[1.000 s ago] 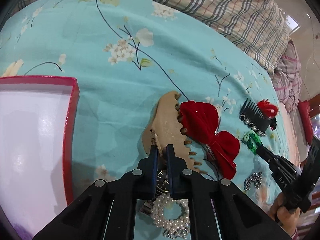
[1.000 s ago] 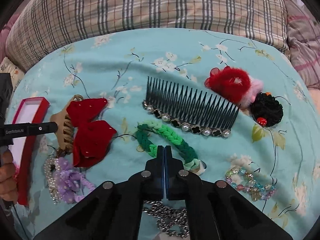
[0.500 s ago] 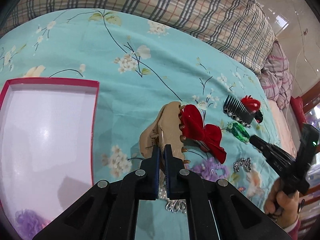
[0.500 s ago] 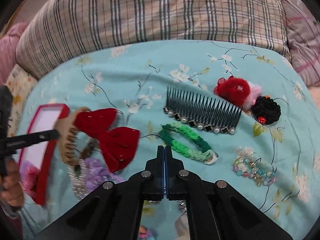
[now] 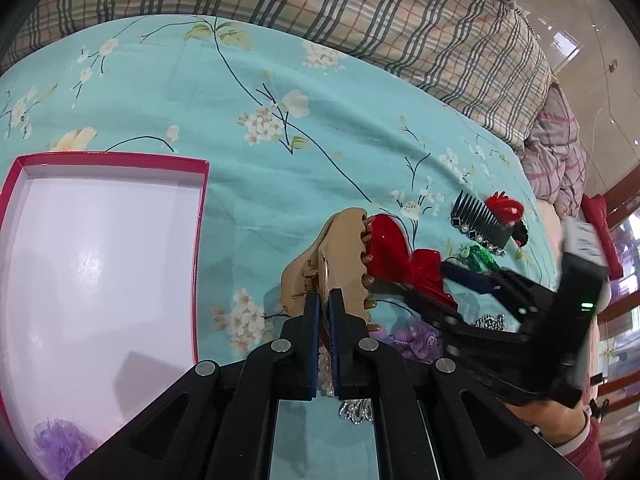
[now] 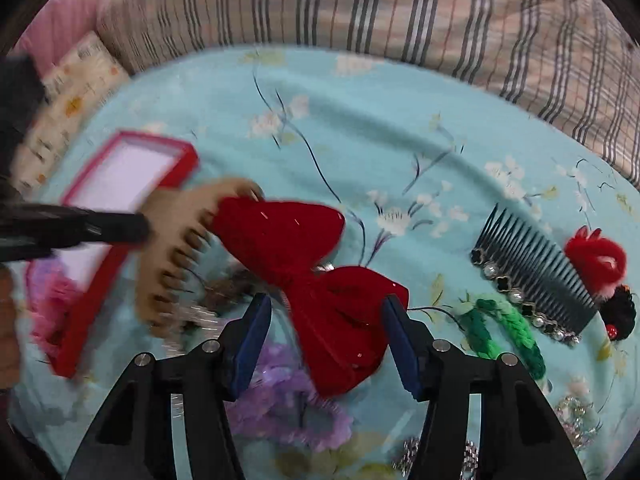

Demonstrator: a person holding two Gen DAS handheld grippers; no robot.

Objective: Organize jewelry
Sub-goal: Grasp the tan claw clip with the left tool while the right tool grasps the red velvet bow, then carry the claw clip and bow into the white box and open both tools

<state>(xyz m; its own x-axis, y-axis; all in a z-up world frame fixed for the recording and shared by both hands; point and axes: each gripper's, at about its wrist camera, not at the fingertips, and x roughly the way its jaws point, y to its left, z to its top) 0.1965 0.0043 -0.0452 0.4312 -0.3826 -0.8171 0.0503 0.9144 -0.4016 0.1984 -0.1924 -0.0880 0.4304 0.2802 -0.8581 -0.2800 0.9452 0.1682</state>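
The left gripper (image 5: pixel 325 312) stays clamped on the hinge end of the tan plastic claw hair clip (image 5: pixel 344 264), which a second ago lay lower in its view and now hangs beside the pink-rimmed white box (image 5: pixel 200 216), with a purple flower piece (image 5: pixel 64 446) in the box's near corner. The right gripper (image 6: pixel 326 340) was shut over the green braided hair tie (image 6: pixel 504 328) a second ago; it has since swung across to the red velvet bow (image 6: pixel 312 276), and its jaws have just been opening, now standing apart on either side of the bow's near lobe without pressing it. The black toothed comb with pearl trim (image 6: pixel 532 280) has not moved on the turquoise floral bedspread (image 6: pixel 360 120).
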